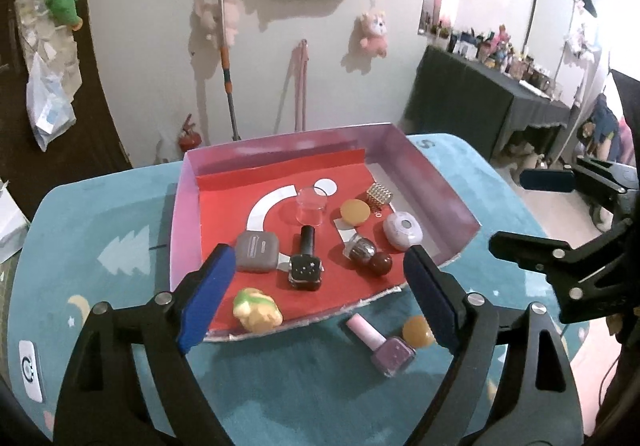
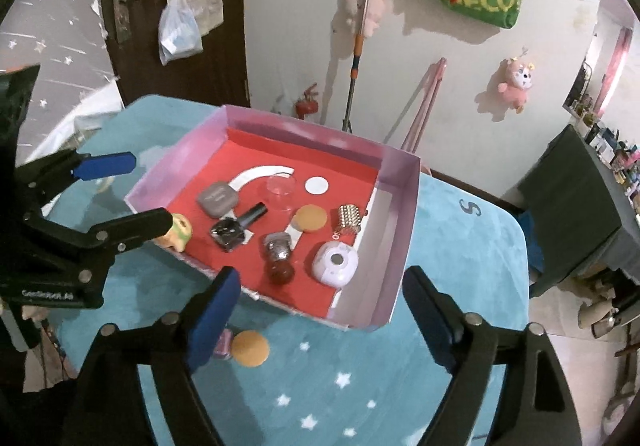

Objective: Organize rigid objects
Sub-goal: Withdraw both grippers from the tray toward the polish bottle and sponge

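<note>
Both tools hang over the near edge of the teal worktop (image 1: 280,386), and both are empty: the left tool (image 1: 316,298) has its blue pads spread wide with nothing between them, the right tool (image 2: 320,318) the same. Looks like we're between picks, with the sorting most of the way done.

The pink-walled box (image 1: 384,138) with its red floor sits toward the far edge and already holds nine things: one grey case (image 1: 256,252), one dark polish bottle (image 1: 306,264), one clear cup (image 1: 311,206), one orange puff (image 1: 355,212), one gold bead cube (image 1: 378,196), one white round case (image 1: 403,232), one small brown bottle (image 1: 368,252) and one yellow-green figure (image 1: 258,308) at the box's open near lip.

Two stragglers lie outside on the worktop, just off that lip: one lilac polish bottle (image 1: 382,346) and a second orange puff (image 1: 416,331) touching it. Next call, I'd say: drop a tool over one of those, close gently, and lift it over the lip.
</note>
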Motion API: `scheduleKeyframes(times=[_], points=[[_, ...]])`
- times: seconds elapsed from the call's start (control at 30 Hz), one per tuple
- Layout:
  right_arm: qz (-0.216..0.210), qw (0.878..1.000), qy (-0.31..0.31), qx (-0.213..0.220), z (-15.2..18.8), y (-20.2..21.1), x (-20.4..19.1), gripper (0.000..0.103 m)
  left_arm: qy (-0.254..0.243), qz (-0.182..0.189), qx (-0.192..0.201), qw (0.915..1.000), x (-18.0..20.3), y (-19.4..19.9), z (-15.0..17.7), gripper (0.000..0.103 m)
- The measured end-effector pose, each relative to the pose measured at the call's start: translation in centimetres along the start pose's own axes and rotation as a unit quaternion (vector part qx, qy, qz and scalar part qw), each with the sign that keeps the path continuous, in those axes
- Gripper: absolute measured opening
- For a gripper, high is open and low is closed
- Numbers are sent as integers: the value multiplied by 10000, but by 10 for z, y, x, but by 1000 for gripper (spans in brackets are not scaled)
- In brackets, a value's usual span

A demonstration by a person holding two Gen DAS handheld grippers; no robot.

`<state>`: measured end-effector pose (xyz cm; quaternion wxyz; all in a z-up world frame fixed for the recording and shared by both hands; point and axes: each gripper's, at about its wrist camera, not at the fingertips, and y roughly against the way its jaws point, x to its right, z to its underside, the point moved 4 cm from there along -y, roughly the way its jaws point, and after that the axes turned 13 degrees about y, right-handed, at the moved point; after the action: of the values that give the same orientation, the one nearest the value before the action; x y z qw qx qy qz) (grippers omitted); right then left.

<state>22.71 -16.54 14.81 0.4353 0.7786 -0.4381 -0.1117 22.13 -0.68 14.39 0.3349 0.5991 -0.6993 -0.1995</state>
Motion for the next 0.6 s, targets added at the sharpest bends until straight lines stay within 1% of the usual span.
scheduleKeyframes(times=[0.1,0.23,0.27,0.33,0.43,0.6], points=[[8,9998,-61,174,11,16,-8,87,50,15,166,9998,0,11,9,86],[-16,9987,-199,472,27,33,-17,95,133,2,412,9991,-2,26,24,86],[-9,9983,-245,527,33,35,-20,95,170,45,443,9989,-2,30,28,89],[-42,9976,-336,610,40,37,-23,97,268,67,488,9984,-5,33,36,94],[-4,9963,-502,693,57,35,-28,99,328,39,605,9976,-7,35,48,94],[-103,9946,-782,675,81,22,-34,100,310,-18,652,9974,-9,34,67,94]])
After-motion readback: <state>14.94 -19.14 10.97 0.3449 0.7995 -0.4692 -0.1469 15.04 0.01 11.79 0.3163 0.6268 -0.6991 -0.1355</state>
